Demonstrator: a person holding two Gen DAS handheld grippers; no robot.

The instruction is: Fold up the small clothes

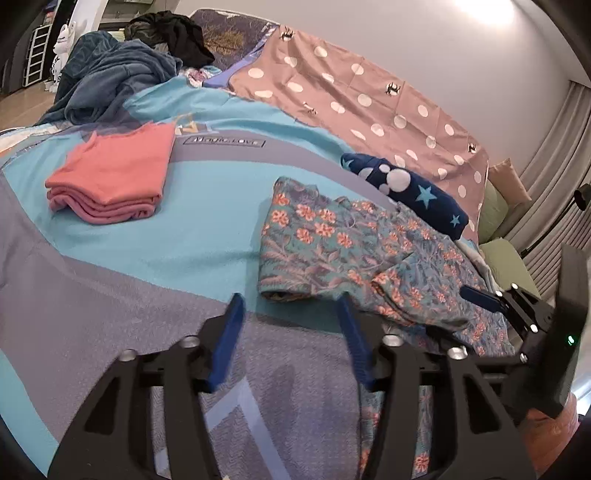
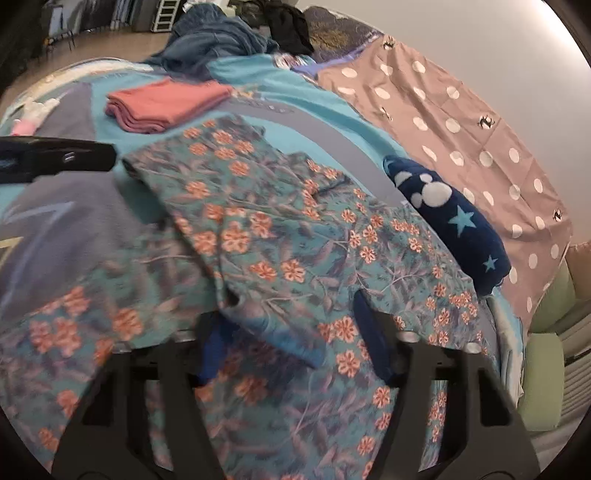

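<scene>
A teal floral garment (image 1: 343, 247) lies partly folded on the bed; it fills the right wrist view (image 2: 280, 236). My left gripper (image 1: 291, 302) is open and empty, just short of the garment's near edge. My right gripper (image 2: 295, 314) is open above the garment, and a fold of the cloth lies between its blue fingers (image 2: 373, 332). The right gripper also shows in the left wrist view (image 1: 480, 299) over the garment's right side. A folded pink garment (image 1: 114, 177) lies to the left, also seen in the right wrist view (image 2: 166, 103).
A navy cloth with stars (image 1: 410, 188) lies behind the floral garment, also in the right wrist view (image 2: 454, 225). A pink polka-dot sheet (image 1: 354, 92) covers the far right. A blue blanket (image 1: 110, 77) and black clothes (image 1: 173, 33) are piled at the back. The bed cover (image 1: 203, 221) is blue and grey.
</scene>
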